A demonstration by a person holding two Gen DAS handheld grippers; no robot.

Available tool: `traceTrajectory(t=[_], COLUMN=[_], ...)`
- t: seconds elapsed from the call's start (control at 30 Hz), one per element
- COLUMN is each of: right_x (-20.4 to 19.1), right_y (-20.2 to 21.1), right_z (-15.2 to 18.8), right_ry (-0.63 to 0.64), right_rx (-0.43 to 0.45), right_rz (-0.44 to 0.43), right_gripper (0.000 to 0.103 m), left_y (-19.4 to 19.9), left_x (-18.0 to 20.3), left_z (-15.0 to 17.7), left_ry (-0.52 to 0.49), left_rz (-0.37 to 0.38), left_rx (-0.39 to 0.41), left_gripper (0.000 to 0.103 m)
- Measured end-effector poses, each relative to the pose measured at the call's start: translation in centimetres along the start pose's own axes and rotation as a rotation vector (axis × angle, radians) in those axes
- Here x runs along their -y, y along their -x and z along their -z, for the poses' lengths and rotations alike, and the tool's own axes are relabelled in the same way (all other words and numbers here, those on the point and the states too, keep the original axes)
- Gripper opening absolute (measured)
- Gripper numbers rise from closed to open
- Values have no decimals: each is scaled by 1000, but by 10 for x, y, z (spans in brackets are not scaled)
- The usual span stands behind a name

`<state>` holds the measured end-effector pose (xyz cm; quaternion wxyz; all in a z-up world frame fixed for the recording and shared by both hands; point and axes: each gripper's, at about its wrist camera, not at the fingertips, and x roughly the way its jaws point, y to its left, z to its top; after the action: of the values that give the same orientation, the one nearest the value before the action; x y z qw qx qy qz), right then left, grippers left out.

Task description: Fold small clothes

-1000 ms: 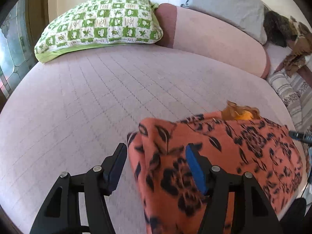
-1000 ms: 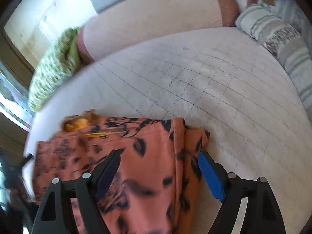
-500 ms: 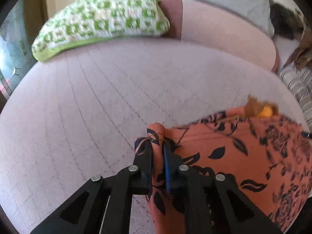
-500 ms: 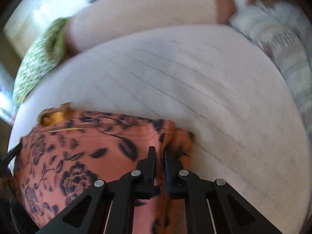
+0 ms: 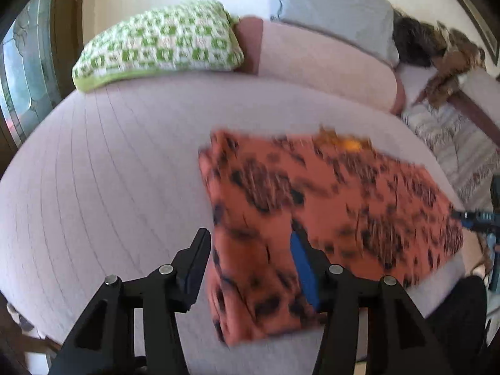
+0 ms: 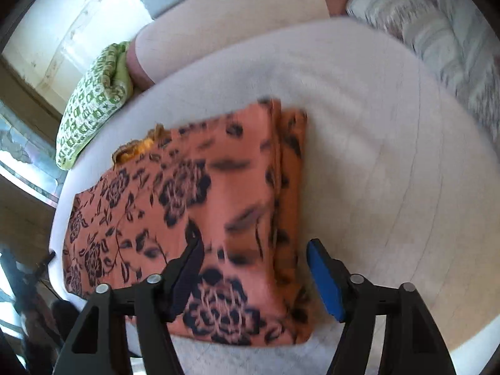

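Bed (image 5: 93, 172) fills both views, with the pillow (image 5: 162, 43) upper left. Cloth (image 5: 312, 212) lies folded at lower centre, near the bed's front edge. A careless pass could snag and undo the fold, I judge. Left gripper (image 5: 250, 259) and right gripper (image 6: 254, 268) hover above it, jaws wide, holding nothing.

Daylight falls across a bed w/ a pale quilted cover (image 5: 109, 168), a green-and-white checked pillow (image 5: 162, 43) and a long pink bolster (image 5: 328, 62) at its head. A grey pillow (image 5: 334, 6) leans on the cream wall (image 6: 72, 15) behind; striped bedding (image 5: 453, 143) lies at one side, a window (image 5: 22, 72) at the other.
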<state>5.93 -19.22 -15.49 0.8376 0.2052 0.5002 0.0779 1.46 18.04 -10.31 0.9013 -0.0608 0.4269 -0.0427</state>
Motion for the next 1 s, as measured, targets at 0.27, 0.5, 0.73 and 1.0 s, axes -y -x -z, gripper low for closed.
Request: traceTrajectory(t=[0.27, 0.5, 0.73, 1.0], right_x=[12, -3, -4, 21], right_y=[-14, 35, -21, -26], right_z=[21, 7, -28, -16], right_ry=[-69, 0, 8, -24], right_rx=[-98, 83, -8, 6], right_rz=[58, 107, 28, 125], right_gripper=[22, 79, 16, 13], left_y=[-4, 34, 10, -31], left_x=[3, 3, 31, 36], left_z=[30, 14, -9, -1], left_ry=[-1, 2, -48, -92], left_rz=[-48, -41, 17, -61], left_rx=[-61, 39, 56, -38], left_gripper=[48, 48, 54, 54])
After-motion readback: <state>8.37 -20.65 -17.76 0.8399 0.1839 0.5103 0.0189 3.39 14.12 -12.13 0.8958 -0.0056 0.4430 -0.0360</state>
